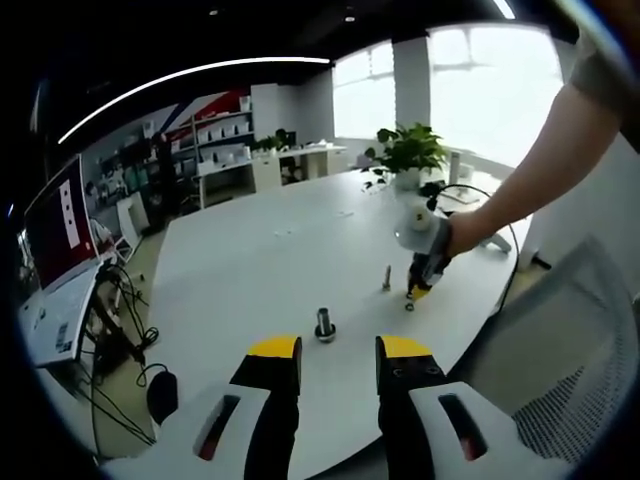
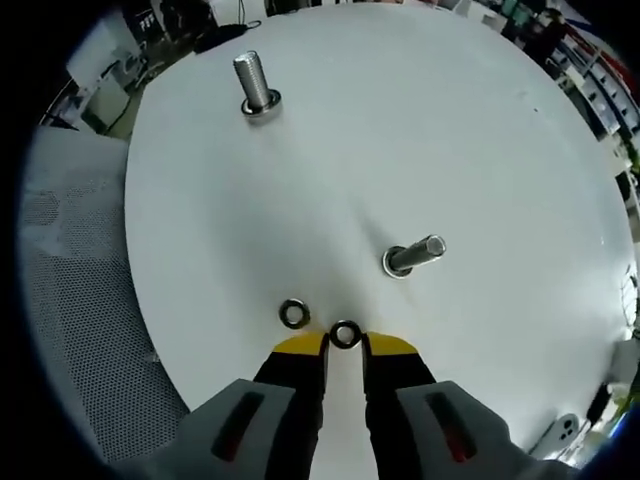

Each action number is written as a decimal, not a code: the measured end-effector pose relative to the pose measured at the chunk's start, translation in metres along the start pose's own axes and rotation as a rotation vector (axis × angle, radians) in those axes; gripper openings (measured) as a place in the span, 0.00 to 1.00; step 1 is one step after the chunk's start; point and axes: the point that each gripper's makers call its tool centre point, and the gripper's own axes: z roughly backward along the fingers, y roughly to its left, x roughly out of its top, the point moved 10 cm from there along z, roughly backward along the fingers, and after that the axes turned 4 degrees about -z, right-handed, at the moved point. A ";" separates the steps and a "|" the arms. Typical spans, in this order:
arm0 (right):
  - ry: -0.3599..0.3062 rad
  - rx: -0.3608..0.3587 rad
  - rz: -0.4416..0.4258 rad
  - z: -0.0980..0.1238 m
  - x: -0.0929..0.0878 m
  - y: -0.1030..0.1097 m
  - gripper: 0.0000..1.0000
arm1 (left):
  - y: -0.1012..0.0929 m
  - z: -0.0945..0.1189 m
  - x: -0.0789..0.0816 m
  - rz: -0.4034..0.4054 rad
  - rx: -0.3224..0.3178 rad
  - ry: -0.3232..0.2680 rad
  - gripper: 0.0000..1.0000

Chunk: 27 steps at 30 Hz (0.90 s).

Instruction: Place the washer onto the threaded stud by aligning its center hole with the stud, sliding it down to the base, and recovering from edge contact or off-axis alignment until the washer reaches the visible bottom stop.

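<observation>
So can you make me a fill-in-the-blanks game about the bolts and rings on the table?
1. The table top is the colour ____.
2. The number of bolts standing on it is ____.
3. A washer sits right at the tips of the right claw, and the second washer lies to its ____ in the right gripper view.
4. The claw tips are the colour ____.

Missing words: white; two; left; yellow

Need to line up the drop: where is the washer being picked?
Right gripper view: the washer lies on the table at the right tool tips, beside a second washer.
</observation>
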 end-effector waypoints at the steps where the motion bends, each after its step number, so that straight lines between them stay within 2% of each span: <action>1: 0.018 0.000 0.015 0.000 0.002 0.001 0.16 | 0.000 0.000 0.000 0.000 0.000 0.001 0.28; 4: 0.076 -0.010 0.061 0.000 0.008 0.003 0.16 | 0.000 0.000 -0.001 -0.003 0.000 0.006 0.28; 10: 0.143 -0.058 0.105 -0.003 0.015 0.010 0.15 | 0.000 -0.001 -0.001 -0.002 0.001 0.011 0.28; 13: 0.156 -0.064 0.082 -0.002 0.016 0.009 0.15 | -0.001 -0.001 -0.001 -0.004 -0.002 0.014 0.28; 18: 0.125 -0.062 0.029 -0.001 0.012 0.008 0.15 | -0.001 -0.001 -0.002 -0.003 -0.002 0.016 0.28; 27: 0.060 -0.075 -0.007 0.000 0.006 0.009 0.15 | 0.000 0.000 -0.001 0.003 -0.003 0.005 0.28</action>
